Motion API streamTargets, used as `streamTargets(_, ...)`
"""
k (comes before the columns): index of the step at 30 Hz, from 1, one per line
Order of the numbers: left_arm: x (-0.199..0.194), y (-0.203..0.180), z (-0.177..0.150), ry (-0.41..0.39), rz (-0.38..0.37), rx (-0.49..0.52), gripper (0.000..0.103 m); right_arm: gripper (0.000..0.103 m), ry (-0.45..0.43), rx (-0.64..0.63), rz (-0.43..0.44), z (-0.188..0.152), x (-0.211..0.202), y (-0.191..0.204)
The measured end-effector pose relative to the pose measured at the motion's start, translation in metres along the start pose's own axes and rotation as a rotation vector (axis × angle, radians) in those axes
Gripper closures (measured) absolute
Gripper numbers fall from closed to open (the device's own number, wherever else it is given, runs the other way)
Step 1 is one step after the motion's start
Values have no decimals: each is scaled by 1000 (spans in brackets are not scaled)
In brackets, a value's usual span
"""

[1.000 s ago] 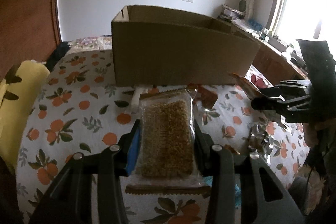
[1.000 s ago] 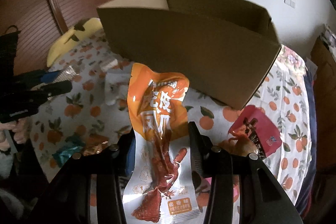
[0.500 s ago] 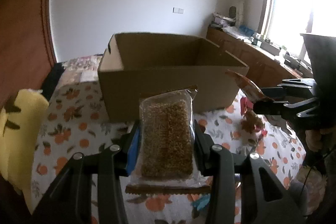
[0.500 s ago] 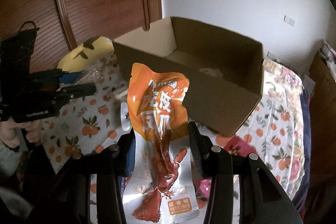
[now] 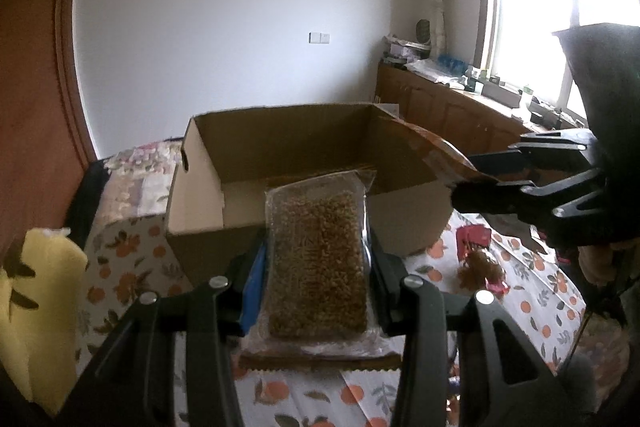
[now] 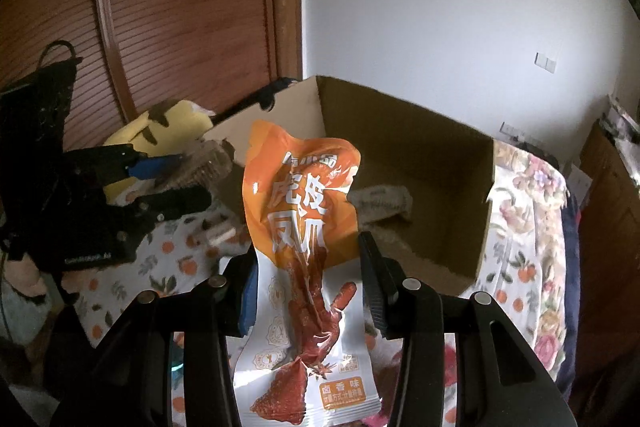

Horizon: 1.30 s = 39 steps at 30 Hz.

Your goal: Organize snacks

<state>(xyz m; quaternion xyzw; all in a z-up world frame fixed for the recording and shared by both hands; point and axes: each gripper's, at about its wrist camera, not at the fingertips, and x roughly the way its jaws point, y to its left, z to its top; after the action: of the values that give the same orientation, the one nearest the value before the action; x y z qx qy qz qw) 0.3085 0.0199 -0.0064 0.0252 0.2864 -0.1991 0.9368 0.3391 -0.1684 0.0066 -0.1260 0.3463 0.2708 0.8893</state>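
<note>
Through the left wrist view, your left tool (image 5: pixel 316 259) is clamped on a clear flat packet of brown grain bar (image 5: pixel 318 259), held just short of the near wall of the open brown cardboard box (image 5: pixel 280 147). The box floor shows mostly bare from here, so I judge the packing has barely begun. On the right, a red snack packet (image 5: pixel 474 237) and a brown loose snack (image 5: pixel 482 265) lie on the orange-print cloth of the desk (image 5: pixel 132 259), waiting their turn. The box's near rim sits below the packet's far end, so the way in looks open.

Through the right wrist view, your right tool (image 6: pixel 308 283) is clamped on an orange and white pouch of chicken feet (image 6: pixel 304 247), over the box's near corner. One pale wrapped packet (image 6: pixel 384 201) already lies inside. A small pale wrapped snack (image 6: pixel 218 233) lies on the cloth to the left. The other tool hangs close at the left, so give each hand its own half of the box.
</note>
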Motion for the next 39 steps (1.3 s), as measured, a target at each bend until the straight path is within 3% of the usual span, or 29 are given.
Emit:
streamTargets(17, 56, 40, 79, -29, 18, 14, 61, 59, -35, -86, -62, 63, 48, -24)
streamTargets(23, 93, 53, 83, 21, 13, 2, 61, 59, -45, -62, -109, 56, 71, -41)
streamTargets(30, 125, 49, 73, 76, 7, 5, 61, 59, 12, 9, -152, 41, 105, -69)
streamTargets(39, 143, 40, 62, 135, 7, 6, 60, 58, 33, 58, -180, 37, 110, -78)
